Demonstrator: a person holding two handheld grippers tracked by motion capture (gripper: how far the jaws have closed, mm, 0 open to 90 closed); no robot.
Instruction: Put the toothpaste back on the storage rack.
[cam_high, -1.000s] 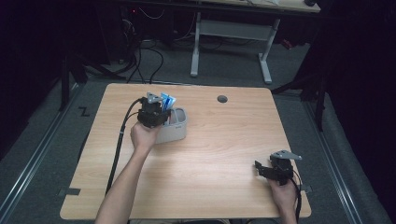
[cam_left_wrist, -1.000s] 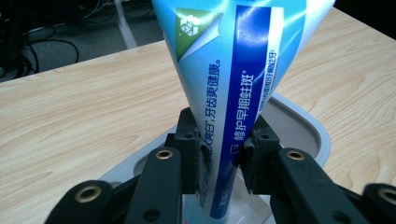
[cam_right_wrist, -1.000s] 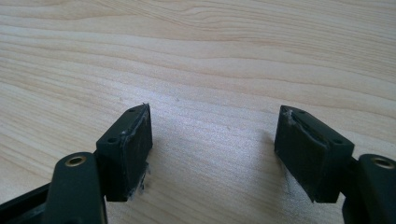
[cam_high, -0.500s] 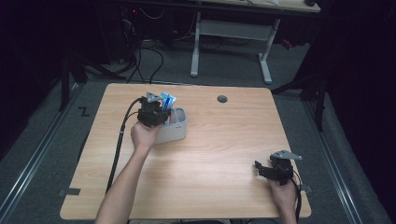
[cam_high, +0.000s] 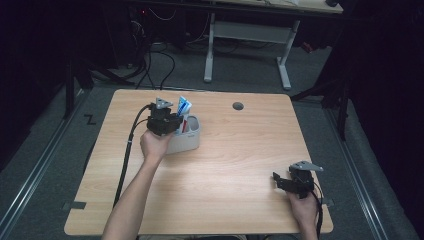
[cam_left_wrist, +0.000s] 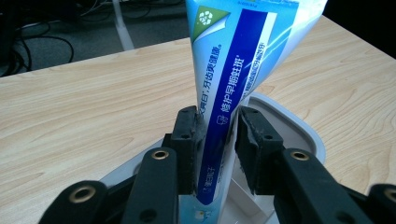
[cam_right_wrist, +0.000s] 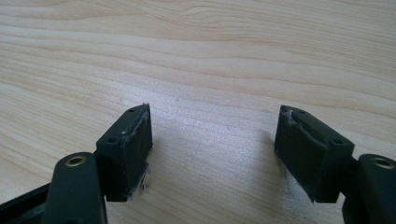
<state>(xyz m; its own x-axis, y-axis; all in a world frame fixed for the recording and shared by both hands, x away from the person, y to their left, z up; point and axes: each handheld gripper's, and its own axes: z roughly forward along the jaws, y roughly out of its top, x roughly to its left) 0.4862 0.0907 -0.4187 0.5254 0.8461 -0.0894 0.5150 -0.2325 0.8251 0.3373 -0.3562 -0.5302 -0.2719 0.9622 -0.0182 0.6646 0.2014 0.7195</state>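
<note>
We judged the step in hand to be seating the toothpaste tube (cam_left_wrist: 243, 51) in the white holder (cam_left_wrist: 299, 135), which stood toward 10 o'clock on the desk (cam_high: 240, 150) in the high view. The left tongs (cam_left_wrist: 218, 116) were clenched on the tube's lower part, a pad against each edge, and the tube stood nearly upright with its foot inside the holder. To do this well, we would keep the tube vertical, let its foot settle to the bottom, ease the pads apart gently, then lift straight toward 12 o'clock so nothing tips. The right tongs (cam_right_wrist: 215, 126) were released, jaws wide over bare wood near 4 o'clock.

On the tube, white Chinese characters on the dark blue band read "修护早期蛀斑". Beside it, on pale blue, we read "牙齿更健康". A green corner patch carried a round white emblem too small to make out.
</note>
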